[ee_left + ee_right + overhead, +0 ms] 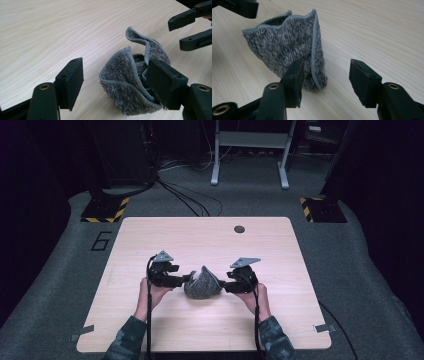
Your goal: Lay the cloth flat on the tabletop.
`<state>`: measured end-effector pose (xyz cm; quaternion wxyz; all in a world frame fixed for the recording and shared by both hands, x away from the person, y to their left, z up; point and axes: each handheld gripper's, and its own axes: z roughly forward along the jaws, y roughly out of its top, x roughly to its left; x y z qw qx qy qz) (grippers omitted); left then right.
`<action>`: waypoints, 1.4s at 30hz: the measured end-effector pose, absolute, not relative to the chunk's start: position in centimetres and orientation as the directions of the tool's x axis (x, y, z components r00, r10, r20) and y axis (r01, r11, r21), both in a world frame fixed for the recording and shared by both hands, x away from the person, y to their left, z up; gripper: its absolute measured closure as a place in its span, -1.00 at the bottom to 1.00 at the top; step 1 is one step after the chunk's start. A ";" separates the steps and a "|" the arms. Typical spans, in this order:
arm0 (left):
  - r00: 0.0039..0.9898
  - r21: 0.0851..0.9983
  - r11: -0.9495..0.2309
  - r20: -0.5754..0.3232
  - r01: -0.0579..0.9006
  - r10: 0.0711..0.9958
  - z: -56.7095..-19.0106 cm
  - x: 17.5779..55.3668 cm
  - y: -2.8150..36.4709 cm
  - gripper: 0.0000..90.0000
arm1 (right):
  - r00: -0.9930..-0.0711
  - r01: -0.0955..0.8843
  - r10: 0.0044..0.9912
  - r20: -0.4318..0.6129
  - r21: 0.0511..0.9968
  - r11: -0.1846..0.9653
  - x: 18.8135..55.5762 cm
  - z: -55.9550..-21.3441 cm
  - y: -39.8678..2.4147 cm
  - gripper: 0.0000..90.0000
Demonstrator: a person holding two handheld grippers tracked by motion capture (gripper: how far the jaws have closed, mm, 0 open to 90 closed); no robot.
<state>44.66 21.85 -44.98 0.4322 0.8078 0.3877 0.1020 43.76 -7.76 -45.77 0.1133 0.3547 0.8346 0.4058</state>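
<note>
A grey fluffy cloth (202, 282) lies bunched up in a standing fold on the light wooden table (200, 237), between my two grippers. My left gripper (189, 278) faces it from the left. In the left gripper view its jaws stand apart around the cloth (127, 85), one pad against the cloth's near side and the other well clear of it. My right gripper (223, 285) faces it from the right. In the right gripper view the cloth (284, 47) rests against one fingertip (295, 72), and the wide gap between the jaws holds bare table. Neither gripper presses on the cloth.
A small dark round disc (239, 229) sits near the table's far edge. Grey tape tabs (82, 332) mark the front corners. Beyond the table are cables, a metal frame (250, 150) and two yellow-and-black striped bases (105, 210) on grey carpet.
</note>
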 end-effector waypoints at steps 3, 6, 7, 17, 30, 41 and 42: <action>0.677 0.757 -0.337 -0.184 0.561 0.713 -45.3 45.4 21.5 -0.31 | -0.720 0.498 0.689 0.077 0.750 0.436 43.9 -45.6 -7.0 0.08; 0.684 0.733 -0.362 -0.190 0.576 0.705 -45.8 45.8 21.0 -0.29 | -0.721 0.507 0.689 0.077 0.737 0.448 44.6 -45.8 -6.3 0.11; 0.685 0.730 -0.365 -0.191 0.578 0.703 -46.0 45.9 21.0 -0.27 | -0.722 0.517 0.687 0.085 0.726 0.454 44.9 -45.9 -6.0 0.11; 0.701 0.708 -0.397 -0.194 0.585 0.687 -47.1 45.7 20.3 0.64 | -0.740 0.531 0.665 0.095 0.690 0.492 45.4 -46.9 -4.5 0.77; 0.661 0.777 -0.322 -0.157 0.542 0.734 -46.4 44.9 21.9 0.96 | -0.699 0.477 0.714 0.041 0.771 0.422 43.9 -45.2 -7.8 0.92; 0.632 0.805 -0.293 -0.127 0.516 0.765 -45.7 44.6 22.8 0.96 | -0.668 0.453 0.744 0.004 0.796 0.402 42.7 -44.5 -9.9 0.92; 0.630 0.805 -0.293 -0.125 0.516 0.766 -45.7 44.6 22.9 0.96 | -0.660 0.453 0.751 -0.005 0.795 0.404 42.4 -44.7 -10.2 0.92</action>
